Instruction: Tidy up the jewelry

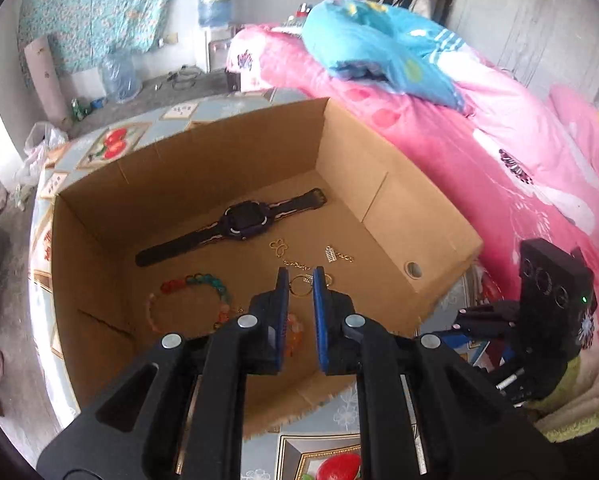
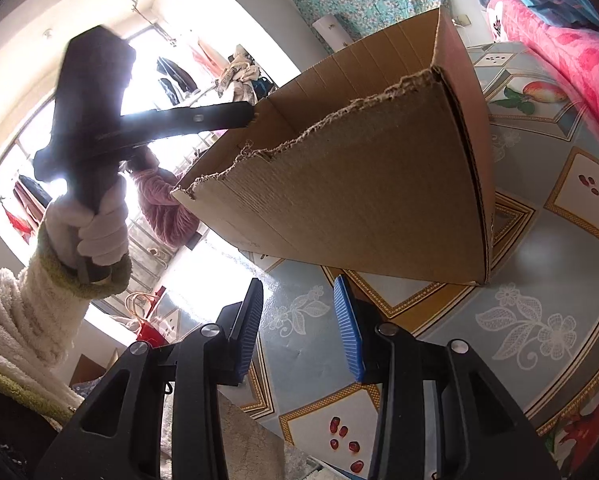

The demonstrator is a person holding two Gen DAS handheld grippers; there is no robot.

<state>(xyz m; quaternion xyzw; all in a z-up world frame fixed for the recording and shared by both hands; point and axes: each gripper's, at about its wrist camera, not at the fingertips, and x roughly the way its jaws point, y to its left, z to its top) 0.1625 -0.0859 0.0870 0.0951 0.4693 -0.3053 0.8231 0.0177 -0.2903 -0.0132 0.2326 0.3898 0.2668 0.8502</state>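
Left wrist view shows the left gripper over the box, jaws a little apart, pinching nothing. A watch, beads and chains lie on the box floor. The right gripper is spread and empty beside the box.

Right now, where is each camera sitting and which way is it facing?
Left wrist: on the left gripper, above the cardboard box, looking down at the watch and bead bracelet; own fingers show, the right gripper beside.
Right wrist: on the right gripper, low over the table, facing the box's outer wall; own fingers, gloved left hand.
Shared: the box, the patterned tablecloth.
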